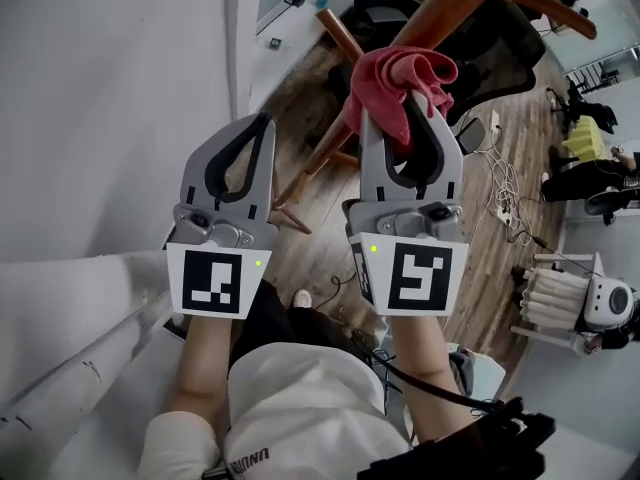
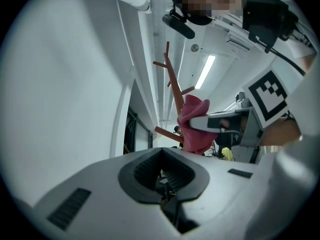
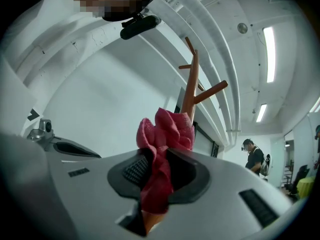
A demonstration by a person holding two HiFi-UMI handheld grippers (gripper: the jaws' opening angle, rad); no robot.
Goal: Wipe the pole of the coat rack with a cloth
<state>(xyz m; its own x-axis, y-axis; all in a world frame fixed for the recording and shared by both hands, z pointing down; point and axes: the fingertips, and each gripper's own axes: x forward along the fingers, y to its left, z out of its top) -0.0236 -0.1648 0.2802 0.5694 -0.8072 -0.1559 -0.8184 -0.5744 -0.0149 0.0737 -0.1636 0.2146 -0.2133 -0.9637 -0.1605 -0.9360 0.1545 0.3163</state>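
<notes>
The brown wooden pole [image 1: 440,8] of the coat rack runs diagonally across the top of the head view, and it rises behind the cloth as a pole [image 3: 190,89] with pegs in the right gripper view. My right gripper [image 1: 400,118] is shut on a red cloth [image 1: 400,83], and the cloth [image 3: 162,154] is pressed against the pole. My left gripper [image 1: 255,128] is shut with nothing in it, to the left of the pole and not touching it. From the left gripper view the cloth [image 2: 192,124] sits on the pole [image 2: 174,84].
A white wall [image 1: 110,98] stands close at the left. Below lie wooden floorboards [image 1: 500,198] with a power strip and cables [image 1: 505,193]. Black office chairs [image 1: 500,38] stand beyond the rack. Another person [image 3: 255,156] stands far off to the right.
</notes>
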